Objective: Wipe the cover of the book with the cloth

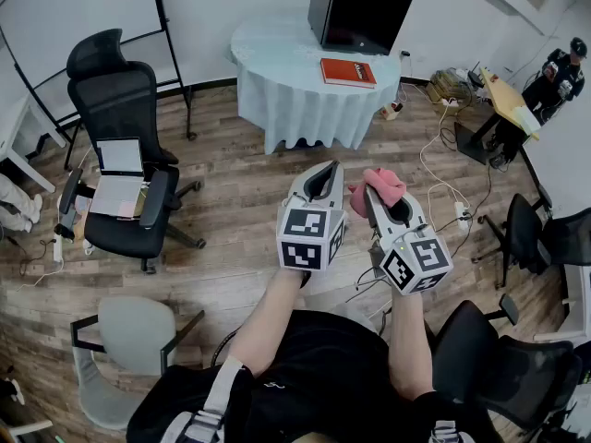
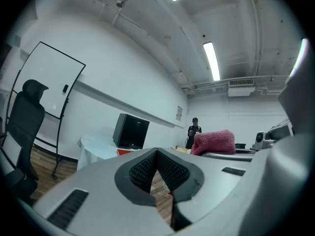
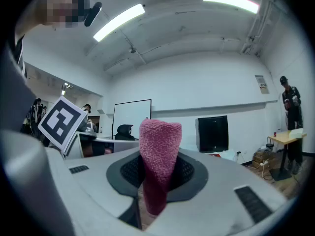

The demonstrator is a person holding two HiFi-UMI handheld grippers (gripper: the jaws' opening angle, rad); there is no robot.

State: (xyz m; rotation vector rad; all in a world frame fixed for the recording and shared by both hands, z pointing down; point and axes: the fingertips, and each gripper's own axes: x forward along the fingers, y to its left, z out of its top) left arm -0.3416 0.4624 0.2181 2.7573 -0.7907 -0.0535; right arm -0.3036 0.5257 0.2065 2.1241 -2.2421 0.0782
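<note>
Right gripper view, item 1: right gripper (image 3: pixel 157 176), jaws closed on pink cloth (image 3: pixel 158 146). One fold stands up past the tips, the rest is pinched btwn the pads. Grip looks secure.

Item 2: left gripper (image 2: pixel 157 157), jaws closed tip to tip, nothing btwn them. Both tools are held side by side at the person's front, well short of the table (image 1: pixel 277 58).

Item 3: book (image 1: pixel 348 72), red, flat on the table top, right of centre, just in front of the black box (image 1: pixel 360 7). Wiping not yet begun; approach stage, by my reckoning.

Handling notes (judgement):
- Bring the cloth's free fold down flat on the cover, not the jaw tips, so fabric does the rubbing.
- Left tool prob. best used to pin one corner, since a loose book will slide under strokes.
- Run strokes along the cover, light pressure.

Edges/clearance:
- Black box at the table's back blocks long pushes that way.
- Book sits near the table's front rim, so pulls toward the rim could carry it off.
- Bare wood floor in front of the table, straight walk-in.
- Office chair (image 1: pixel 120 155) w/ laptop stands left of the table, well apart.
- Cables (image 1: pixel 443 169) trail on the floor right of the table; keep the feet clear of them.
</note>
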